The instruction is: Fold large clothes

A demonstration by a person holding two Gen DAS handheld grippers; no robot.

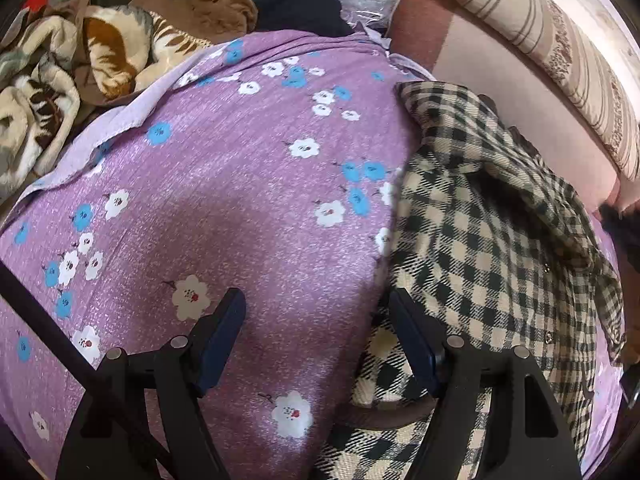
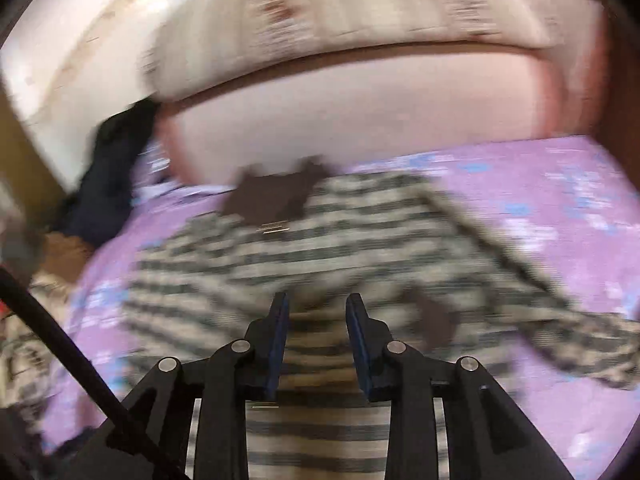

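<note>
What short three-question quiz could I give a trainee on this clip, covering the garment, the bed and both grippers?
1. True or false: the checked garment lies on the purple floral sheet.
2. Which is open over bare sheet beside the garment's edge? A) left gripper B) right gripper
3. Fill in: the right gripper's view is heavily ____, so fine detail is lost.

Key:
1. True.
2. A. The left gripper has its jaws wide apart; the right gripper is open too, but over the garment itself.
3. Blurred.
</note>
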